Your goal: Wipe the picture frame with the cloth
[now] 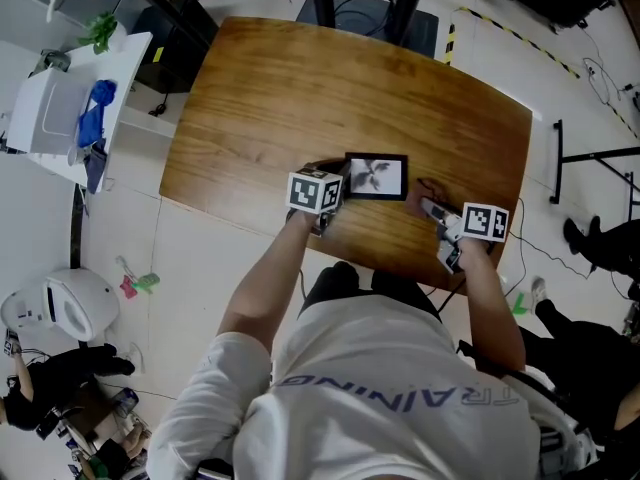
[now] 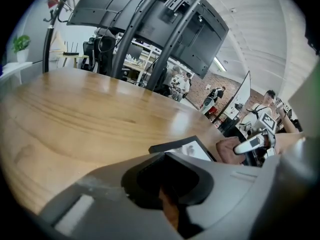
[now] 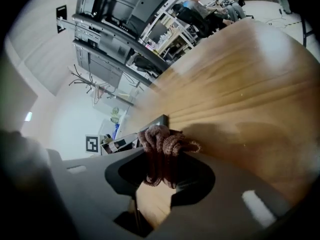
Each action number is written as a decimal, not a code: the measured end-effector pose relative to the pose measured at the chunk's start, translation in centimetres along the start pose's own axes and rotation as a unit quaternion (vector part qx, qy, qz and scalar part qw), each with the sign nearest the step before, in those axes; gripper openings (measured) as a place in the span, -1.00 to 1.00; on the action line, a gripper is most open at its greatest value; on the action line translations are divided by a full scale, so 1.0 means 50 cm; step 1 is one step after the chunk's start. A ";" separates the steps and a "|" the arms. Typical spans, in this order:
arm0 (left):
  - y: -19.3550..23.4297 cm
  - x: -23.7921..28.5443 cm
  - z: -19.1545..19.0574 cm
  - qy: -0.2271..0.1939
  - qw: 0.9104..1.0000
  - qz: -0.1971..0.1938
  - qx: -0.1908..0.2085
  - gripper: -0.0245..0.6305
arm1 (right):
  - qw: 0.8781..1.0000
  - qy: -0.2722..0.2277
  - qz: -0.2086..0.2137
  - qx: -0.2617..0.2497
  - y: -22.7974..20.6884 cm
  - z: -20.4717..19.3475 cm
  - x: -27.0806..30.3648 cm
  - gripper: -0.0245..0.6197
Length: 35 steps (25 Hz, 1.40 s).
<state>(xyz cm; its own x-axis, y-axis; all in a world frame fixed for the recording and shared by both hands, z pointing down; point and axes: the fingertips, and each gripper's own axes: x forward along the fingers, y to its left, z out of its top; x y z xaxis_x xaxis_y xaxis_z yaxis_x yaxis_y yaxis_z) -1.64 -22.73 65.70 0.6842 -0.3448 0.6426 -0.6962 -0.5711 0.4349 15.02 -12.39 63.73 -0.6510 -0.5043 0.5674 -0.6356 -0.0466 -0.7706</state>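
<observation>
Big picture first: a wide wooden surface (image 1: 300, 88) with rounded corners fills the middle of the head view, bare across its far half. The person (image 1: 390, 398) in a white top stands at its near edge, both forearms stretched out over the wood. Off to the left on the floor there's a white side stand (image 1: 60, 118) with something blue (image 1: 95, 108) on it.

Now the action, all bunched close to the near edge. The left hand-held gripper (image 1: 338, 193) sits at the left side of the picture frame (image 1: 376, 177). In its own view the left hand-held gripper (image 2: 167, 194) has its jaws drawn close, just a thin sliver of wood colour between them. The frame's near corner (image 2: 165, 149) sits right at the tips; whether they nip that edge, I can't make out.

The picture frame itself lies flat on the wood, black border, pale grey picture facing up, between the two tools.

Over on the right, the right hand-held gripper (image 1: 432, 209) comes in low toward the frame's right side. Its own view settles it: the right hand-held gripper (image 3: 160, 169) is pinching the cloth (image 3: 162, 144), a brown knitted bundle bunched up and bulging out past the jaw tips. From above, the cloth (image 1: 428, 190) rests on the surface just beside the frame's right edge, with the dark corner of the frame showing right behind the bundle in the right gripper view
</observation>
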 end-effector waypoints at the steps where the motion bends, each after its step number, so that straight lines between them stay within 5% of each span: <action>1: 0.002 -0.002 -0.001 -0.001 1.000 0.004 0.001 -0.91 | 1.000 -0.018 0.003 -0.006 0.005 0.009 -0.011 -0.51; 5: -0.003 -0.026 0.000 -0.017 1.000 0.016 -0.005 -0.91 | 0.994 -0.098 0.009 -0.054 0.030 0.062 -0.074 -0.51; 8: -0.026 -0.086 0.032 -0.072 0.997 0.016 -0.014 -0.91 | 0.980 -0.161 -0.011 -0.120 0.057 0.119 -0.132 -0.51; 12: -0.082 -0.216 0.134 -0.173 0.983 0.051 0.041 -0.91 | 0.934 -0.274 -0.025 -0.227 0.155 0.217 -0.243 -0.51; 16: -0.169 -0.331 0.276 -0.259 0.954 0.088 0.125 -0.91 | 0.879 -0.346 -0.048 -0.325 0.260 0.291 -0.360 -0.52; 19: -0.235 -0.398 0.350 -0.311 0.932 0.103 0.154 -0.91 | 0.852 -0.366 -0.053 -0.370 0.323 0.320 -0.427 -0.52; 23: -0.279 -0.433 0.381 -0.345 0.918 0.112 0.157 -0.91 | 0.841 -0.372 -0.051 -0.388 0.356 0.348 -0.470 -0.52; 35: -0.318 -0.475 0.393 -0.373 0.913 0.106 0.129 -0.91 | 0.838 -0.361 -0.050 -0.405 0.353 0.342 -0.496 -0.54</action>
<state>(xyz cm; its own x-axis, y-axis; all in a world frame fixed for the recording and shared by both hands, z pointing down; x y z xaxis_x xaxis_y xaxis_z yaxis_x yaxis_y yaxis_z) -2.57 -20.09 31.13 0.5640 -0.8245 0.0451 -0.8220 -0.5554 0.1259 27.03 -15.47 31.08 -0.3427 -0.9370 0.0681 -0.9357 0.3341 -0.1131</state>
